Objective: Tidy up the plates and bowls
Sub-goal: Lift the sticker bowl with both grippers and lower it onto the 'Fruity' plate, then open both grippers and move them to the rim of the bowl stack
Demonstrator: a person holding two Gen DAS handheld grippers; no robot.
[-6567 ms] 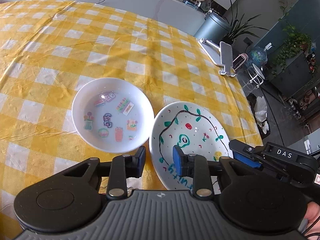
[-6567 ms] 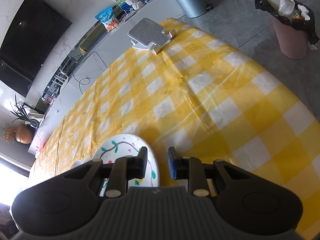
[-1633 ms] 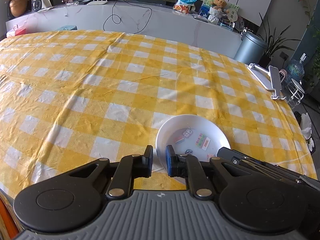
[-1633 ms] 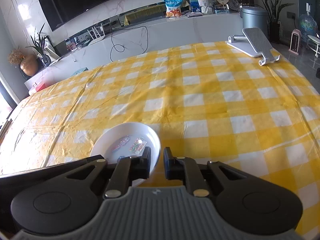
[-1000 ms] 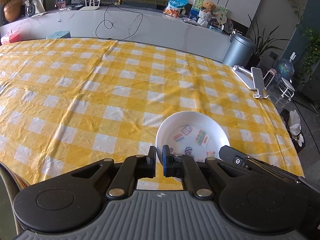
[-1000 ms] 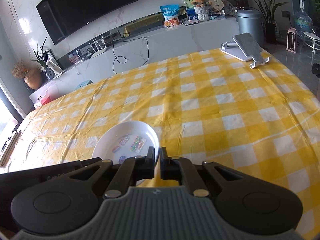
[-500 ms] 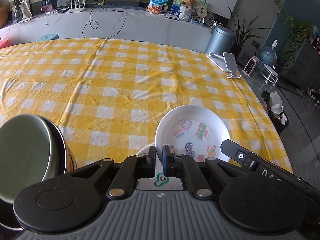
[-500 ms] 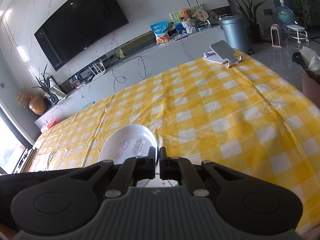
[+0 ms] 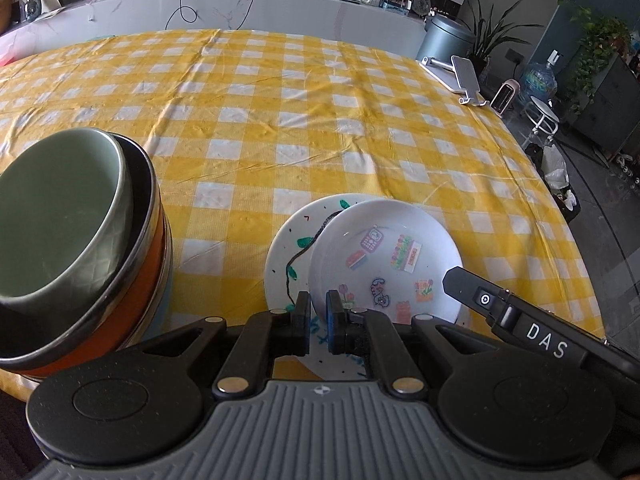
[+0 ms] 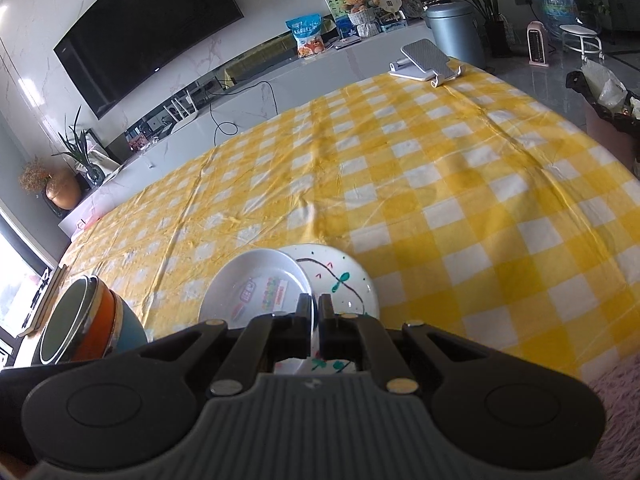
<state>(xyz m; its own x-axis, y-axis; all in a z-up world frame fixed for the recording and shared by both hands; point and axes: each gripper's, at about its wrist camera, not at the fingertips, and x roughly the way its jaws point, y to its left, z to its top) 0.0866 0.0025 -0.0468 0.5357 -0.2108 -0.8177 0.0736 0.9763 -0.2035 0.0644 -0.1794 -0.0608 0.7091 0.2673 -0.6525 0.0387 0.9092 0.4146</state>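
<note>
A white sticker plate [image 9: 384, 256] is held above a painted vine plate [image 9: 292, 256] that lies on the yellow checked tablecloth [image 9: 280, 120]. My left gripper [image 9: 318, 316] is shut on the sticker plate's near left rim. My right gripper [image 10: 315, 316] is shut on the sticker plate's [image 10: 256, 284] near right rim, over the vine plate [image 10: 340, 280]. The sticker plate overlaps the vine plate, offset to one side. A stack of bowls [image 9: 72, 240], green on top, then black and orange, stands to the left; it also shows in the right wrist view [image 10: 88, 320].
A phone stand [image 9: 460, 76] sits at the table's far right corner. The table's right edge drops to the floor, with a bin [image 10: 608, 108] beside it. A counter with a TV [image 10: 148, 36] lies beyond the far edge.
Both grippers, shut on the sticker plate, have carried it back over the vine plate, which now shows more under it. The bowl stack has come further into view on the left.
</note>
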